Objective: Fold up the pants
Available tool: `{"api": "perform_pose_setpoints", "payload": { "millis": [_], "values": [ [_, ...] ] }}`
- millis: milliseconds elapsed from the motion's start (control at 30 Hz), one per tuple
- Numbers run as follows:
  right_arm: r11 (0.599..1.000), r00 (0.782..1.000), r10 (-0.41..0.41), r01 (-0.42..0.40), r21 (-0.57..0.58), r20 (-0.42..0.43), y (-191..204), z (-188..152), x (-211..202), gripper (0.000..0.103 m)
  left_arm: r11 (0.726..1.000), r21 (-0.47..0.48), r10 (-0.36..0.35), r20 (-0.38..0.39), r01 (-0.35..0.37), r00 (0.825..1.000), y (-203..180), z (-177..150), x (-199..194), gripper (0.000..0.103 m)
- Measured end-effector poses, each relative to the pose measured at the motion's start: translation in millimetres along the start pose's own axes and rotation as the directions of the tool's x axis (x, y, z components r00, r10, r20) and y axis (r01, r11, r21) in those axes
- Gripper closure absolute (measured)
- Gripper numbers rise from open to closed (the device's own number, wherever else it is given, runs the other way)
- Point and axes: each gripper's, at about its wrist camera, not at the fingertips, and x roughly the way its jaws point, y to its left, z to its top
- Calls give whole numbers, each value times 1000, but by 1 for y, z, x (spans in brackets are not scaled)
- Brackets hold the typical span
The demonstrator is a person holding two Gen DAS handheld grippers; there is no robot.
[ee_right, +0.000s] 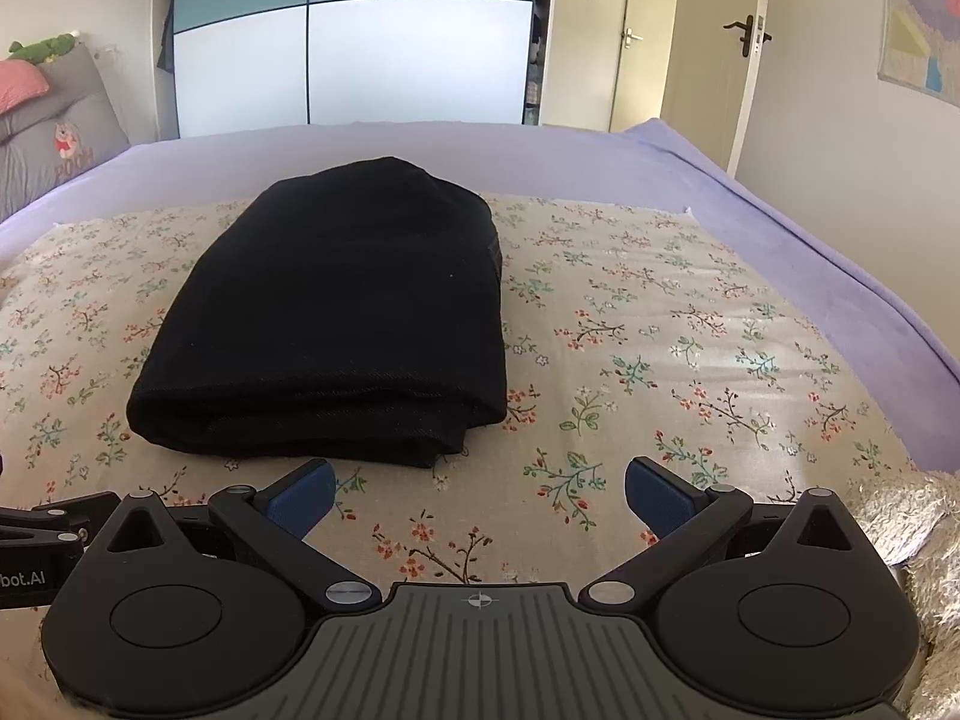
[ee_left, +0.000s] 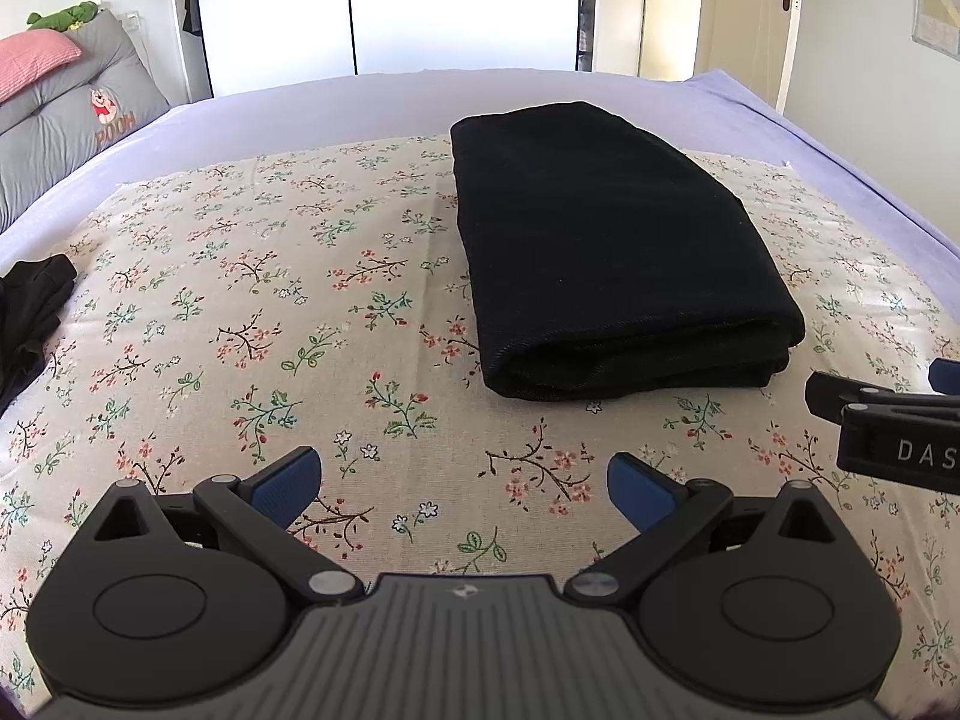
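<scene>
The black pants (ee_left: 606, 252) lie folded into a thick rectangular bundle on the floral cloth (ee_left: 240, 312); they also show in the right wrist view (ee_right: 336, 324). My left gripper (ee_left: 465, 489) is open and empty, hovering over the cloth a little in front of and left of the bundle. My right gripper (ee_right: 480, 498) is open and empty, in front of the bundle's right corner. The right gripper's side shows at the right edge of the left wrist view (ee_left: 888, 420). Neither gripper touches the pants.
The floral cloth lies on a lilac bed sheet (ee_left: 360, 102). Another dark garment (ee_left: 30, 312) lies at the cloth's left edge. A grey Pooh cushion (ee_left: 66, 120) stands at the far left. Something furry (ee_right: 912, 528) is at the near right. A wardrobe and doors stand behind.
</scene>
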Motion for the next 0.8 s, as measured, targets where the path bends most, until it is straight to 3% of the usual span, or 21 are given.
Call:
{"api": "perform_pose_setpoints", "payload": {
  "millis": [800],
  "values": [
    [1000,1000,0,0,-7,-8,0,-1,1,0,1000,-1,-1,-2,0,1000,0,0,0,0]
  ]
}}
